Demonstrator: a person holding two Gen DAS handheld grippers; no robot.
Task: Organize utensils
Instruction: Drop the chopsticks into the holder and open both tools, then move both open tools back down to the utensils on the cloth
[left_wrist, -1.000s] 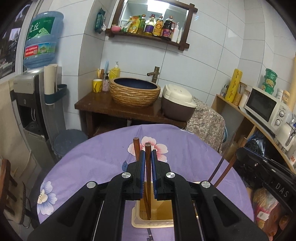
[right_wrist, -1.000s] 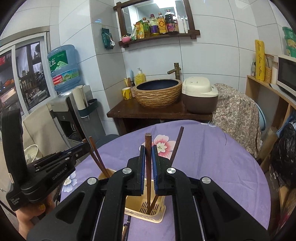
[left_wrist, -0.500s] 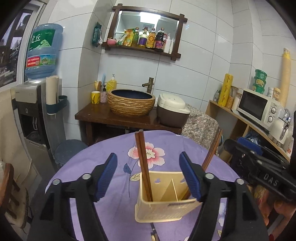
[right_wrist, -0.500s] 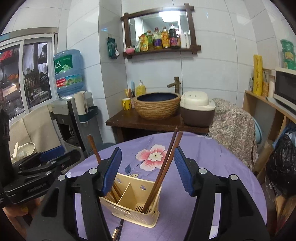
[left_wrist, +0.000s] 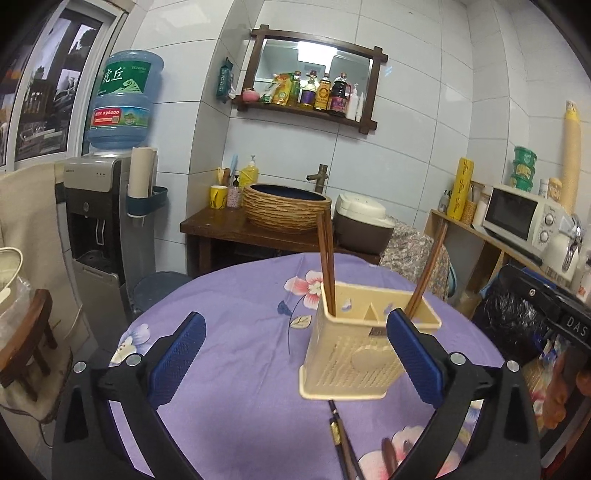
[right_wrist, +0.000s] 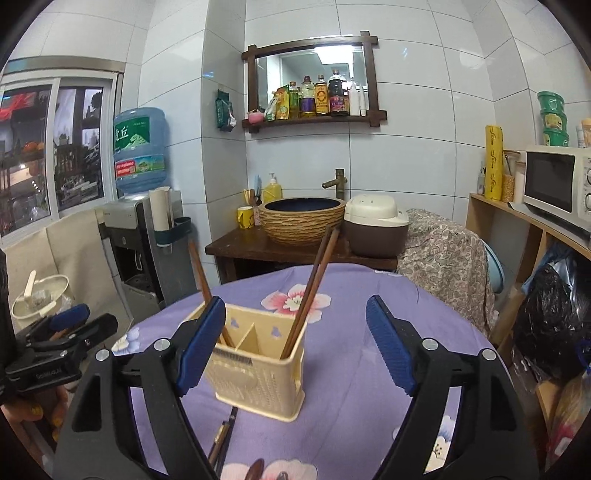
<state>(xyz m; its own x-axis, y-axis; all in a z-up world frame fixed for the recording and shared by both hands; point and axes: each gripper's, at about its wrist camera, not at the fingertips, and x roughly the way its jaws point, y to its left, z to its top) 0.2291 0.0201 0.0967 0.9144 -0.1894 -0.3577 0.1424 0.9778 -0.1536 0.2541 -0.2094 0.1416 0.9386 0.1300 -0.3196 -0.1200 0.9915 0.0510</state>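
The left gripper (left_wrist: 295, 347) and the right gripper (right_wrist: 295, 343) are both standing wide apart, their jaws having just been opening, gripping nothing. Just ahead of them the cream utensil holder (right_wrist: 258, 373) is sitting on the purple tablecloth (left_wrist: 236, 295), with brown chopsticks (left_wrist: 327, 266) leaning in its compartments. More utensils (left_wrist: 341, 439) are lying below, nearer the grippers.

Dim, fisheye-warped, perhaps slightly blurred
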